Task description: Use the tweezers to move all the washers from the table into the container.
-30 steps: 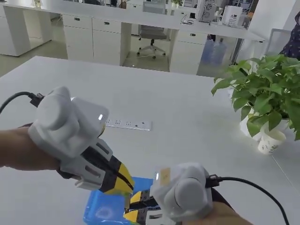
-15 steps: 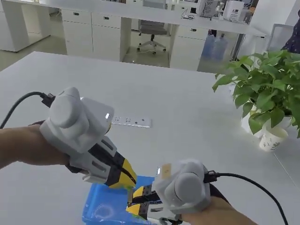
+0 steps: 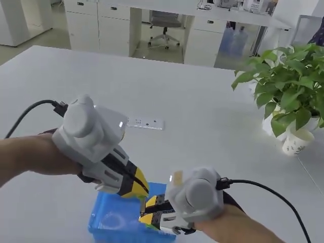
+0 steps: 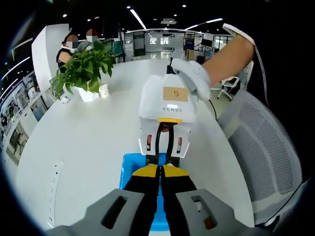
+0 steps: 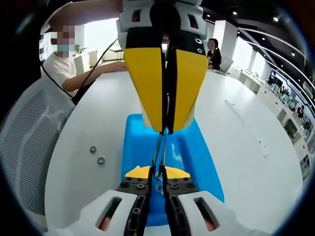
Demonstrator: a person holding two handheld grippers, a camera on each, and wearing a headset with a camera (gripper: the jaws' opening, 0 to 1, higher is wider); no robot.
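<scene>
Spreading wide and bare, the smooth white bench (image 3: 212,126) carries everything. A grey mesh chair (image 4: 266,142) stands at its edge. A leafy potted plant (image 3: 288,91) with a paper cup (image 3: 295,143) beside it sits well away, as does a flat white power strip (image 3: 146,123). The blue plastic container (image 5: 197,157), a shallow rounded tray, lies under both tools, and in the head view they cover most of it. The left hand-held gripper (image 4: 160,169) has its yellow jaws pressed together on the thin metal tweezers (image 5: 161,147). The right hand-held gripper (image 5: 157,173) pinches their other end, where the tips are hard to make out. Two small ring-shaped washers (image 5: 101,160) lie on the bench beside the container.
</scene>
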